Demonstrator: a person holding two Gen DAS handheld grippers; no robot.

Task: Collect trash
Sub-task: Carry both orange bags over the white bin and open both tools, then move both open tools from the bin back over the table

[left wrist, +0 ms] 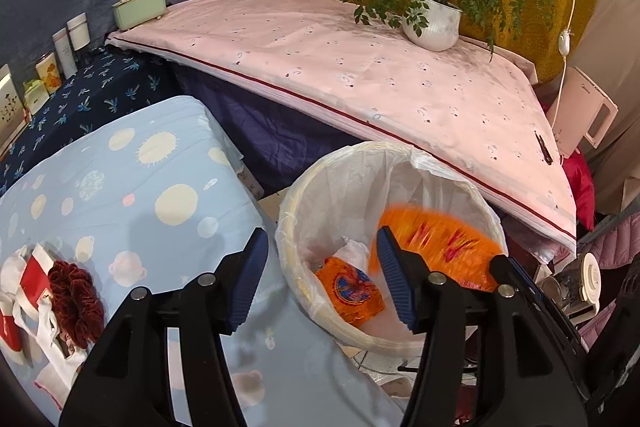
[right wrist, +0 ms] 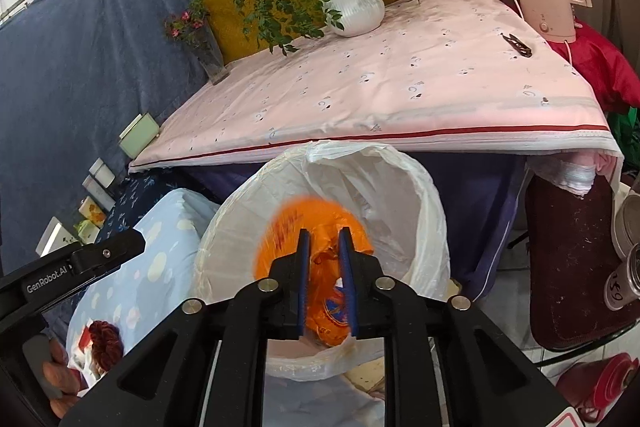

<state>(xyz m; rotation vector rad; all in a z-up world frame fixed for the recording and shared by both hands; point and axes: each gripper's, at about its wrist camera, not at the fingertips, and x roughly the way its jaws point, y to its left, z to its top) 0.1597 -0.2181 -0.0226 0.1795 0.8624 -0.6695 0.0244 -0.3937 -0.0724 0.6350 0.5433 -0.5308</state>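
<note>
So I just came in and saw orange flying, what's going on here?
A person is clearing trash with two handheld grippers. The right gripper is above the lined trash bin, its jaws slightly apart, with a blurred orange wrapper at its tips. The left gripper hangs open beside the bin. Another orange packet already lies inside.

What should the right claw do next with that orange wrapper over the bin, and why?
Probably open a bit wider and pull back. The right claw hangs over the bin, slightly parted, with the blurred orange wrapper at its tips above the liner; whether it is gripped or already dropping cannot be told. Another wrapper lies inside. The left claw is open and holds nothing.
</note>
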